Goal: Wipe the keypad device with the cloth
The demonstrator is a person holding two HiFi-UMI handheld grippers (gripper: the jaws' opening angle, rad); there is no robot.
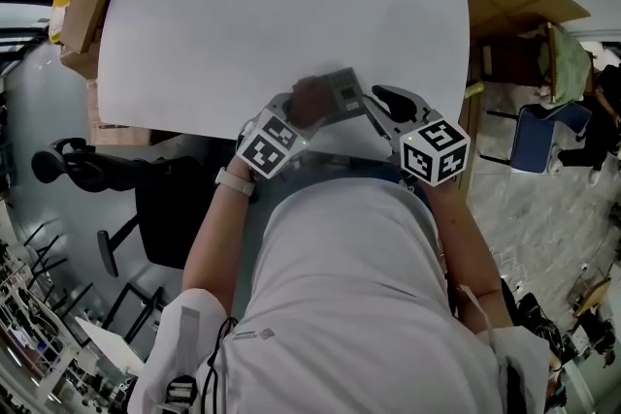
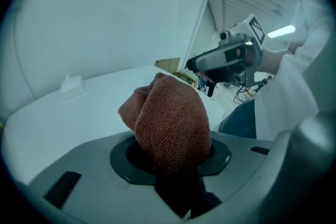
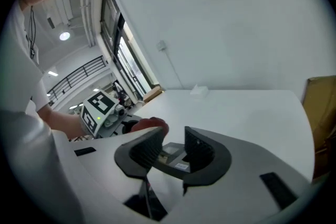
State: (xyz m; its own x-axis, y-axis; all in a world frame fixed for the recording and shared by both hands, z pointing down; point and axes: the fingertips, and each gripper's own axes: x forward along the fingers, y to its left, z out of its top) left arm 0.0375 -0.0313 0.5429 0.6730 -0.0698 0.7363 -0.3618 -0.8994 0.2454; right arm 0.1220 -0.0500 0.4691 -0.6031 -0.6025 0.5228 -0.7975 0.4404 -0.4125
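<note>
The left gripper (image 2: 170, 162) points steeply down and reaches toward 1 o'clock in the head view, with its marker cube (image 1: 270, 143) just ahead of the bent left forearm (image 1: 209, 238). The reddish-brown cloth (image 2: 170, 118) is bunched between its jaws. It fills the gap and hides the pads, so I cannot tell whether they press on it.

The right gripper (image 3: 172, 131) slopes down less steeply and reaches toward 10 o'clock. Its marker cube (image 1: 435, 150) is at the person's right wrist. This gripper is released: its ribbed pads (image 3: 148, 148) stand a little apart, and the keypad device (image 1: 344, 92) lies flat in the gap between them.

In the head view the cloth sits against the device's 9 o'clock side. Both are at the 6 o'clock edge of the white desk (image 1: 272, 24), close to the person's body. The two grippers close in on them from either side, with their tips near each other.
</note>
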